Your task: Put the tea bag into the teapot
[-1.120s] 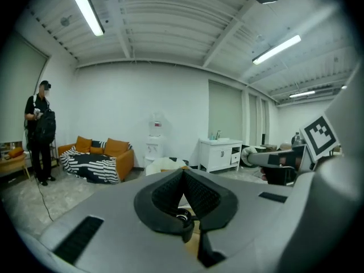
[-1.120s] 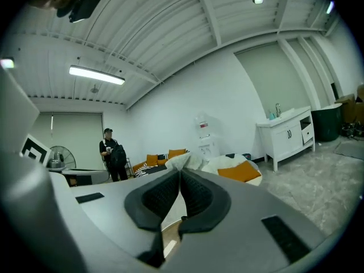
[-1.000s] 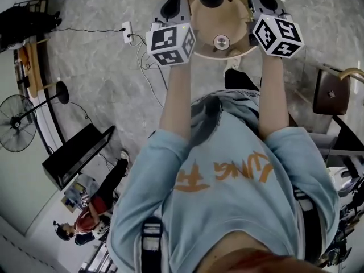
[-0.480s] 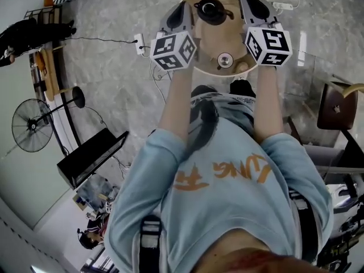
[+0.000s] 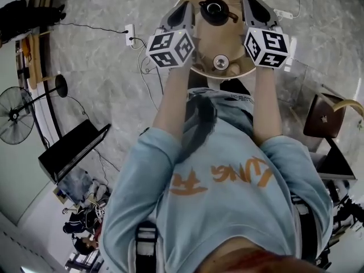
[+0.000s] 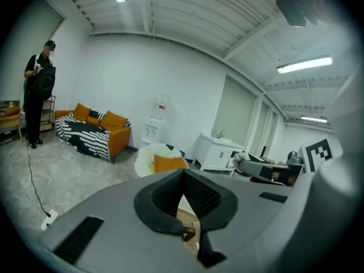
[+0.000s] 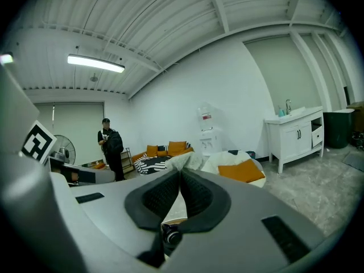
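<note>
A black teapot (image 5: 215, 10) with its top open stands on the far side of a round wooden table (image 5: 206, 44). A small round grey dish (image 5: 220, 62) sits near the table's front edge. No tea bag shows in any view. My left gripper (image 5: 185, 11) hangs just left of the teapot, my right gripper (image 5: 251, 3) just right of it. In the left gripper view the left gripper (image 6: 183, 174) is shut with nothing between its pads. The right gripper (image 7: 181, 172) is likewise shut and bare, with the teapot (image 7: 169, 235) glimpsed below the pads.
Under the table lie a white power strip (image 5: 128, 32) and cables on a grey stone floor. A standing fan (image 5: 11, 121) and a black case (image 5: 71, 149) are at left, a brown chair (image 5: 323, 117) at right. A person (image 6: 38, 78) stands by an orange sofa (image 6: 94, 131).
The head view has tilted, so more of the table's far side shows. Both grippers keep their places on either side of the teapot and stay shut.
</note>
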